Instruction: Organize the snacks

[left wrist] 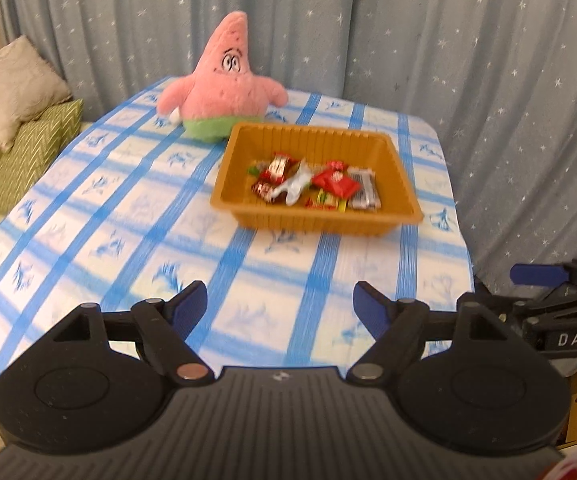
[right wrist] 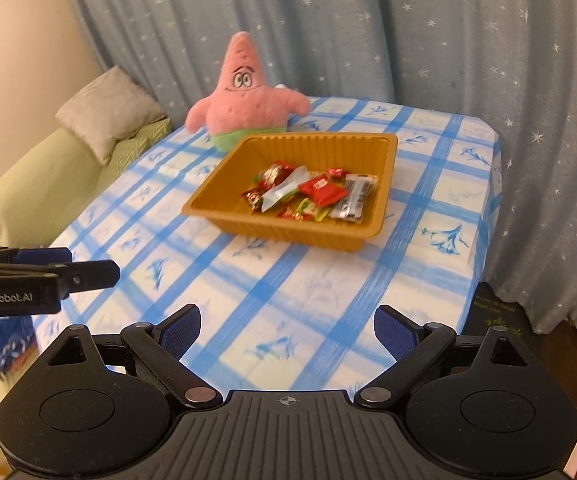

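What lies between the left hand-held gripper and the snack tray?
Only bare tablecloth lies between the left hand-held gripper and the tray, seen in both wrist views.

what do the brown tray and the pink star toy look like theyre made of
Brown tray: likely thin moulded plastic, going by its ribbed walls, rolled rim and slight sheen. Pink star toy: plush fabric, fuzzy surface and soft rounded shape, probably stuffed.

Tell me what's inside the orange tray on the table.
The orange tray holds a small heap of wrapped snacks: red packets, a white wrapper, a dark silver-edged one. Whatever lies under the heap is covered.
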Available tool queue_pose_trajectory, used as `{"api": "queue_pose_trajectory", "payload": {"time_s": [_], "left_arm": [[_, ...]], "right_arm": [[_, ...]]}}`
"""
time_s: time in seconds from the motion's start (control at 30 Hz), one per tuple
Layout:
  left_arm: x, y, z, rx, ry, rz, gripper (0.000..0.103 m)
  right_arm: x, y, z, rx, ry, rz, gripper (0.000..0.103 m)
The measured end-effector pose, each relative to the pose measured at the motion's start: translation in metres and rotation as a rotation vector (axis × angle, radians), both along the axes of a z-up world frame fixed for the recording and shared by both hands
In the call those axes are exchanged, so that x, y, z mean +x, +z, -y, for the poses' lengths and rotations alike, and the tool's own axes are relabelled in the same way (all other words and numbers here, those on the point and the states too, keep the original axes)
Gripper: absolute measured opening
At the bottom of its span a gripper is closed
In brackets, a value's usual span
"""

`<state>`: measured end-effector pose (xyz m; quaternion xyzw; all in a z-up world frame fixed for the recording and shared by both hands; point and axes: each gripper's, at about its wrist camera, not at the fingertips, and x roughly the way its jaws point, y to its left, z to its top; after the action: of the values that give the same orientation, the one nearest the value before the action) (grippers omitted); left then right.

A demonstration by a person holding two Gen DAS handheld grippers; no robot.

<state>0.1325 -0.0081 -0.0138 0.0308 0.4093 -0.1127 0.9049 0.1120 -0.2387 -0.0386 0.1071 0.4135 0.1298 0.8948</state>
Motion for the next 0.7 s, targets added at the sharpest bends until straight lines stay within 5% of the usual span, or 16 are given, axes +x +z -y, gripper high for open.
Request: {"api": "queue_pose_trajectory", "payload": {"time_s": [0.7], "left_arm": [[-0.093, -0.012, 0.022, -0.009, 0.063, -0.061, 0.079]], "right_arm": [[-0.064, -0.001, 0.009, -0.036, 0.093, -0.05, 0.093]]}}
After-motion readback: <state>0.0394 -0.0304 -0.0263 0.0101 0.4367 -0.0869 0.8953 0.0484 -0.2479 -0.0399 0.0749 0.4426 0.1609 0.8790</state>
